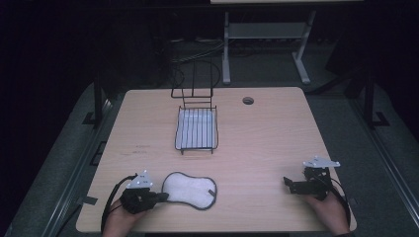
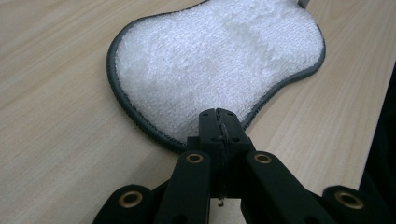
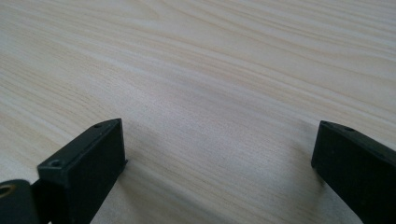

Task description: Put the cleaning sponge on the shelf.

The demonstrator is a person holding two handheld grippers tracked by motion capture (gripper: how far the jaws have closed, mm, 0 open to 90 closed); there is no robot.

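Observation:
A white terry pad [image 1: 190,190] with a dark grey trim lies flat near the table's front edge; in the left gripper view the pad [image 2: 215,56] spreads out just past the jaws. My left gripper [image 1: 165,196] is at the pad's left end, and its jaws [image 2: 218,114] are pressed together over the trim with no cloth visible between them. My right gripper [image 1: 286,181] rests at the front right, well clear of the pad. It is open [image 3: 219,140] over bare wood with nothing between the jaws.
A black wire basket [image 1: 196,129] with a white liner and an upright wire back stands at mid-table, beyond the pad. A round cable hole [image 1: 248,100] is near the far edge. The light wooden table [image 1: 267,148] is bare between the grippers.

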